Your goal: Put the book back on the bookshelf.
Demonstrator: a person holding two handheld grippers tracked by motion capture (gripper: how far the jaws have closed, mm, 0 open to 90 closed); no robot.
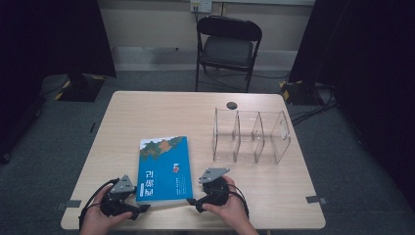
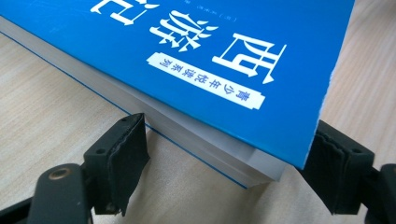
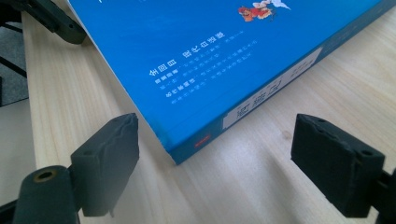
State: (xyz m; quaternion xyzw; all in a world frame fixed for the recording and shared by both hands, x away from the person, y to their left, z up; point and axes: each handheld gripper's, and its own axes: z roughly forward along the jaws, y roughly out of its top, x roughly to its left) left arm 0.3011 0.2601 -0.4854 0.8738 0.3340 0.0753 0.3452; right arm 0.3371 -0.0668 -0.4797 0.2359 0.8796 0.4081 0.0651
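A blue paperback book (image 1: 164, 169) lies flat near the front edge of the wooden table (image 1: 161, 112), cover up. My left gripper (image 1: 145, 207) sits at its near left corner. In the left gripper view the book's corner (image 2: 210, 60) lies between the black pads (image 2: 123, 158) of the left gripper (image 2: 229, 163), which stand close to it with no clear squeeze. My right gripper (image 1: 192, 201) is at the near right corner. In the right gripper view the right gripper (image 3: 215, 154) stands wide open, the spine corner of the book (image 3: 210, 56) between its pads and clear of both.
A clear acrylic organizer (image 1: 252, 134) with three compartments stands at the right of the table. A small black round object (image 1: 231, 105) lies by the far edge. A black folding chair (image 1: 227, 46) stands beyond the table. Grey tape marks (image 1: 315, 199) sit near the front corners.
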